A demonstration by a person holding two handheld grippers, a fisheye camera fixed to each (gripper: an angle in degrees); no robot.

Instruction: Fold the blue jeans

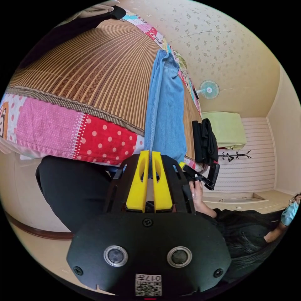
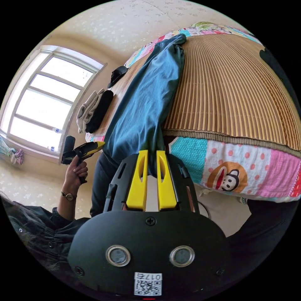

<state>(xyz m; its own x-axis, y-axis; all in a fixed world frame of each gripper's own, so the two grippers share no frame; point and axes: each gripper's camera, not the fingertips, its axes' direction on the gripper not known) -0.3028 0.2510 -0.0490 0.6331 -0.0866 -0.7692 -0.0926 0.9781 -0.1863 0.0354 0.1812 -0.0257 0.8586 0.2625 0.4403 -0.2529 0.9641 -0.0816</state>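
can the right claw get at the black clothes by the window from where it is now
Probably not yet: the right claw is pinched on the jeans, and the black clothes lie beyond them across the mat.

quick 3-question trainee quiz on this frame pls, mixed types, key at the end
1. True or false: the blue jeans lie stretched out lengthwise on the striped bamboo mat.
2. What does the left gripper pinch? A) mat edge B) jeans edge C) patchwork quilt
3. Fill in: in the right gripper view, the right gripper has its jaws closed on the ____.

Key: 1 true; 2 B; 3 jeans.
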